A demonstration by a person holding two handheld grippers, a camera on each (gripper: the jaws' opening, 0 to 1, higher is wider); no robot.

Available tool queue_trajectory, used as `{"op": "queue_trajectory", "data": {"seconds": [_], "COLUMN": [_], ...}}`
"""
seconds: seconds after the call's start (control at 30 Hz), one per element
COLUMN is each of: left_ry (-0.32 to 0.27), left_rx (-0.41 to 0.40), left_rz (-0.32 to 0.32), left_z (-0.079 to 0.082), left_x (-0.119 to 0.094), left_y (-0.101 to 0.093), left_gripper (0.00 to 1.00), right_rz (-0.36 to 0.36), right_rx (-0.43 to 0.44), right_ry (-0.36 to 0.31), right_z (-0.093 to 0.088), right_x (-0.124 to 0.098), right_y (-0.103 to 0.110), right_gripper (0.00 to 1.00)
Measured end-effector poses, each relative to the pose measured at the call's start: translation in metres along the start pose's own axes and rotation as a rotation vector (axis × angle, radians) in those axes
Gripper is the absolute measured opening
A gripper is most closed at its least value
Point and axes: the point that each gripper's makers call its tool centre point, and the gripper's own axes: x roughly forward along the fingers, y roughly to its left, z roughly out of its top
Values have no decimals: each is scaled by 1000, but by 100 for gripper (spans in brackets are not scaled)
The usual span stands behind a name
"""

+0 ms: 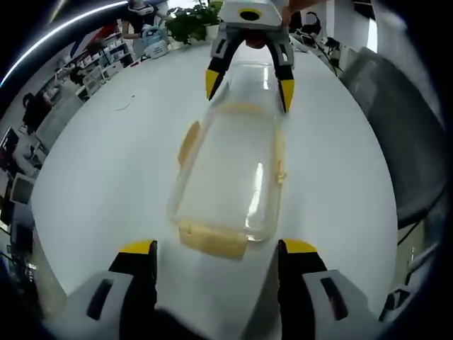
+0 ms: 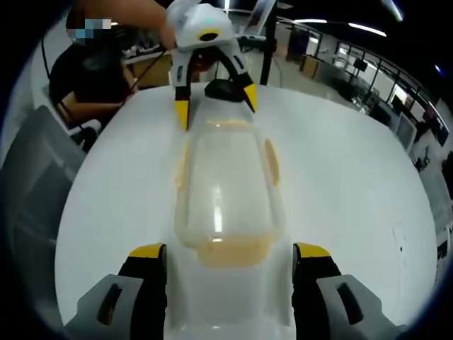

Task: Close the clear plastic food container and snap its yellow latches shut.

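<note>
Left gripper (image 1: 216,249): jaws spread wide, holding nothing; yellow-tipped, rising either side of the near end of the container. The end latch (image 1: 212,241) lies between the tips, just ahead of them.

Right gripper (image 2: 230,251): jaws likewise spread wide and empty, straddling the opposite end of the container, with that end's latch (image 2: 233,251) between the tips. In the left gripper view this gripper appears at the far end, tips astride the far end.

Container (image 1: 230,170): clear plastic, oblong, lid appearing seated on top, resting on the white table (image 1: 106,163). Long axis runs straight from one gripper to the other; each gripper faces one short end head-on. Yellow latches on both short ends and along the long sides (image 2: 271,159); whether any is snapped down cannot be told.

Judgement: both grippers stand equally near, each to its own end latch; the side latches lie mid-length, off to either flank of both grippers.

Surroundings: a seated person (image 2: 99,71) beyond the table; a potted plant (image 1: 191,21) at the far edge.
</note>
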Motion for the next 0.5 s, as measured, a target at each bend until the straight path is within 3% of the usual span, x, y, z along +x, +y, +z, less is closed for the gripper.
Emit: {"op": "queue_trajectory", "data": {"seconds": [0.2, 0.5], "left_ry": [5, 19], "left_rx": [-1, 20], "left_rz": [-31, -73], "left_z": [-2, -2], "left_x": [-1, 3], "left_y": [2, 3], "left_gripper": [69, 68], "right_rz": [4, 32], "right_rx": [0, 15], "right_ry": [43, 43], "right_z": [-8, -5], "right_x": [6, 10], "right_y": [-2, -1], "right_gripper": [72, 72]}}
